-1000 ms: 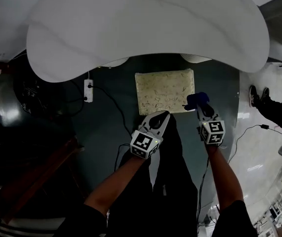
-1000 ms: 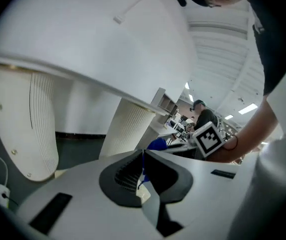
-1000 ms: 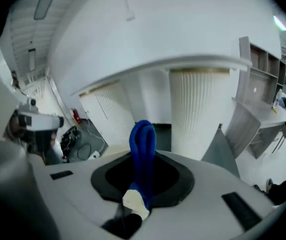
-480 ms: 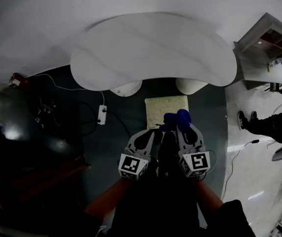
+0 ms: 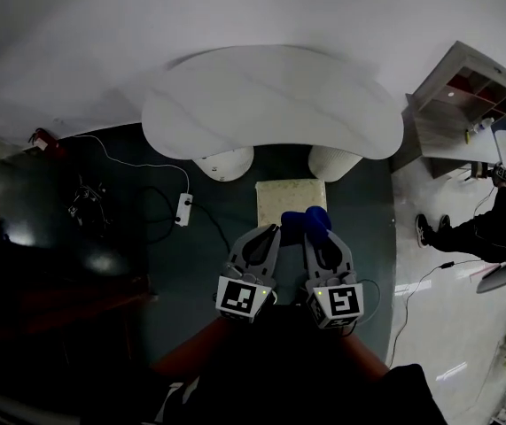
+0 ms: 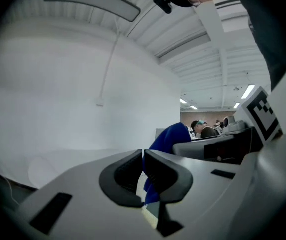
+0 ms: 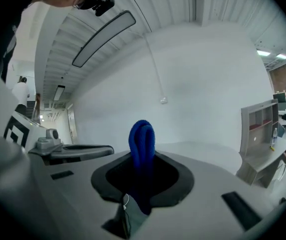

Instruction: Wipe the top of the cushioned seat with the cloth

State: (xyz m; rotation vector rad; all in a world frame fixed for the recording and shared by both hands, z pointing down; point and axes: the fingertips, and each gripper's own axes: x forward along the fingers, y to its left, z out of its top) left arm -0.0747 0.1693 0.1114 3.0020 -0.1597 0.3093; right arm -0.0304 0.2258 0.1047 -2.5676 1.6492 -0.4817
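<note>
The right tool (image 5: 316,237) (image 7: 141,160) pinches a folded deep-blue terry cloth (image 5: 306,218) (image 7: 141,134), which stands up out of its pressed jaws. The left tool (image 5: 268,231) (image 6: 143,156), just beside it at 9 o'clock, has its jaws pressed together with nothing between them. The cloth shows over the near edge of the pale square cushioned seat (image 5: 289,196), which sits at 12 o'clock from both tools; contact cannot be told. Beyond the seat, at 12 o'clock, spreads a white curved desk (image 5: 270,104).
</note>
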